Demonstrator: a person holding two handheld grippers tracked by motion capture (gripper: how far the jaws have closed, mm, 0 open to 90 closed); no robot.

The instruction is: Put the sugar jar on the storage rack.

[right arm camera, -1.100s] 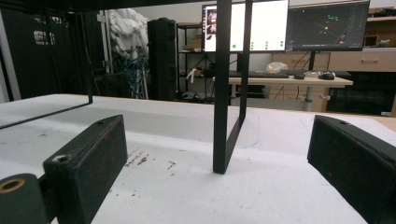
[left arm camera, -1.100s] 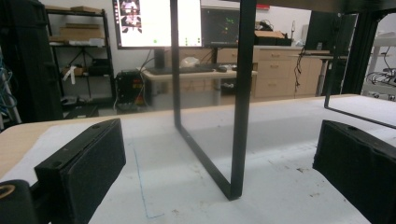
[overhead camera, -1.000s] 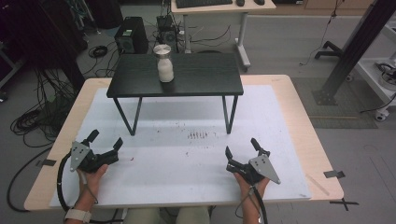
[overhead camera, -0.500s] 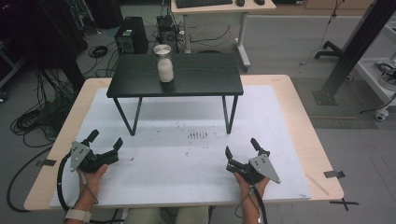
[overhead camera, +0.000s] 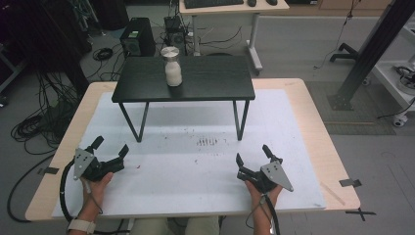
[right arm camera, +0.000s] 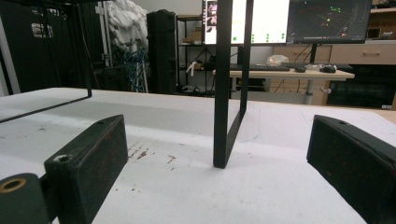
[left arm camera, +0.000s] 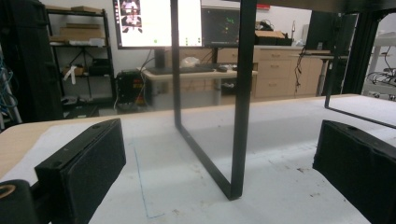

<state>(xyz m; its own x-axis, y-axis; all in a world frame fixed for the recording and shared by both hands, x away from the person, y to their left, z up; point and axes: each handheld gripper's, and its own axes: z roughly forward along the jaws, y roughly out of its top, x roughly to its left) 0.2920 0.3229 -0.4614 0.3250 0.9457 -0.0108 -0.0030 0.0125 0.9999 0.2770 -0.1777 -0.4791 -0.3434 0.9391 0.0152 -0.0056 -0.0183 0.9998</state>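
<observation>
— High view: where's the clear glass jar of white powder with its metal lid [overhead camera: 172, 67]?
— On the small black stand's [overhead camera: 205, 81] far-left part. Left tool [overhead camera: 110, 151] and right tool [overhead camera: 253, 157] rest released near the surface's [overhead camera: 303, 117] near edge.
— Left gripper view?
— Jaws wide, stand leg [left arm camera: 243, 98] between.
— Right gripper view?
— Likewise parted, empty.

Grey floor [overhead camera: 303, 44], tangled cables [overhead camera: 36, 122], desk [overhead camera: 230, 7] behind.
</observation>
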